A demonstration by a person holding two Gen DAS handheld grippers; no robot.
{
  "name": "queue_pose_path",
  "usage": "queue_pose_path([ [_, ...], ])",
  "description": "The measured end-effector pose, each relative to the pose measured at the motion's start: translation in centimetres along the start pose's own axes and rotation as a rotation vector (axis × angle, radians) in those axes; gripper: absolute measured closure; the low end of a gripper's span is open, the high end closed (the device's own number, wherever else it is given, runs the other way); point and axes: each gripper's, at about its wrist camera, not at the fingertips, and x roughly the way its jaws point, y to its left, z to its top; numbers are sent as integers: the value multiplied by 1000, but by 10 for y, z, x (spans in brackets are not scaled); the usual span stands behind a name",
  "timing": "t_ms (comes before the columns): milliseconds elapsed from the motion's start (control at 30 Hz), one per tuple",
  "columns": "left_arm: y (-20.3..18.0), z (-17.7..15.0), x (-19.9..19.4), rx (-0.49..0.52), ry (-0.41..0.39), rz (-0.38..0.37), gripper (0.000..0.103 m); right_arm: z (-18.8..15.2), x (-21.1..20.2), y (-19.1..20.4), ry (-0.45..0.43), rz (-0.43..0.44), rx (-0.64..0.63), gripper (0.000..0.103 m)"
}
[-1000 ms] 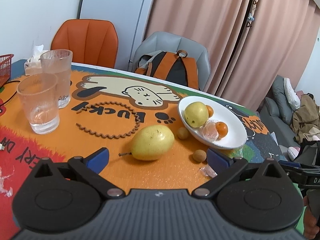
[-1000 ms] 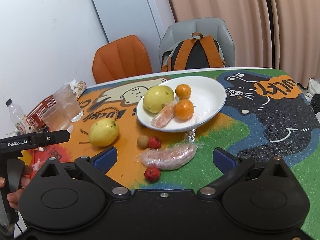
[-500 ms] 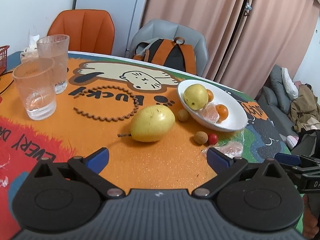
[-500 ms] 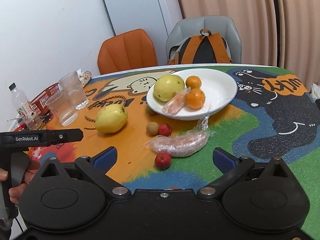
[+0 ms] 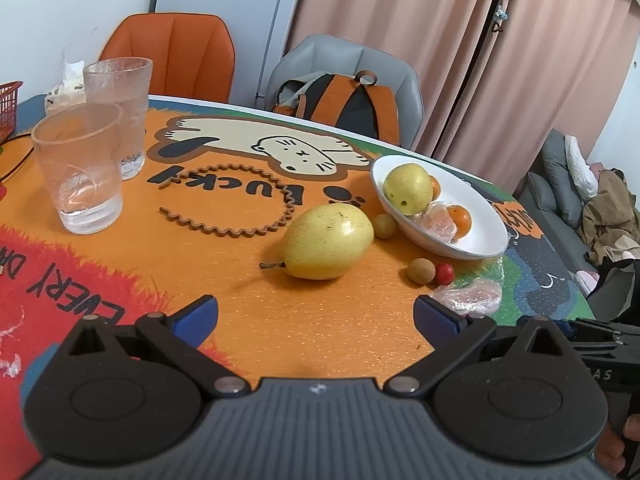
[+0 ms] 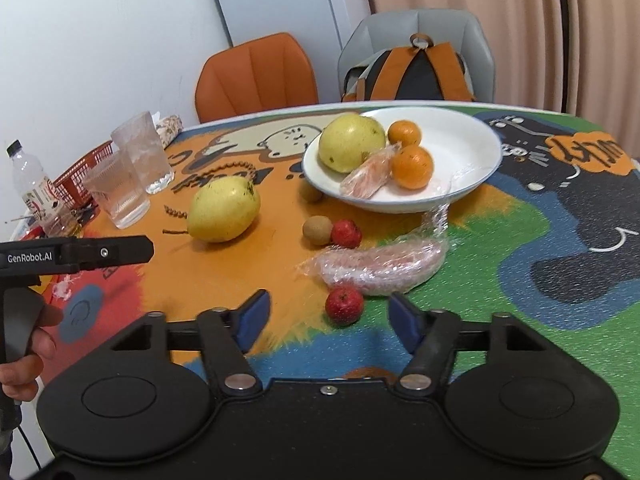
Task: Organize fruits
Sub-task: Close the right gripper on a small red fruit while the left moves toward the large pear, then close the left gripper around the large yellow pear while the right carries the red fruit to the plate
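Observation:
A white plate (image 6: 468, 148) holds a yellow-green pear (image 6: 350, 143), two oranges (image 6: 412, 166) and a wrapped piece. On the mat lie a big yellow pear (image 6: 223, 209), brown longans (image 6: 317, 230), a red fruit (image 6: 346, 233) and a plastic-wrapped fruit (image 6: 380, 266). Another small red fruit (image 6: 344, 305) lies just ahead of my right gripper (image 6: 328, 318), between its blue pads; the jaws are closing and the pads stand apart from it. My left gripper (image 5: 316, 316) is open over bare mat, short of the yellow pear (image 5: 326, 242).
Two clear glasses (image 5: 82, 164) stand at the left by a red basket (image 6: 80, 170) and a water bottle (image 6: 30, 180). A brown wavy ring (image 5: 228, 200) lies on the mat. Two chairs, one with a backpack (image 6: 416, 72), stand behind the table.
My right gripper has moved forward and down toward the near red fruit, and its jaws have narrowed from wide open. The left gripper has hardly shifted.

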Motion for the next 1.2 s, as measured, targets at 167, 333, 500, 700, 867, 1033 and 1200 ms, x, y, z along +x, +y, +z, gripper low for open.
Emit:
queue_pose_path([
  [167, 5, 1, 3, 4, 0, 0, 0, -2, 11, 2, 18, -8, 0, 50],
  [333, 7, 5, 8, 2, 0, -5, 0, -1, 22, 1, 36, -23, 6, 64],
  [500, 6, 10, 15, 8, 2, -11, 0, 0, 29, -2, 57, -30, 9, 80],
  [700, 4, 15, 25, 15, 2, -25, 0, 6, 18, -2, 26, -31, -7, 80],
  [867, -1, 20, 35, 24, 5, -35, 0, 11, 14, -9, 10, -43, 2, 80],
  [1033, -3, 23, 45, 30, 10, -39, 0, 14, 12, -15, -1, -49, 11, 80],
  [1200, -6, 27, 53, 37, 5, -30, 0, 19, 11, -18, -9, -48, 17, 80],
])
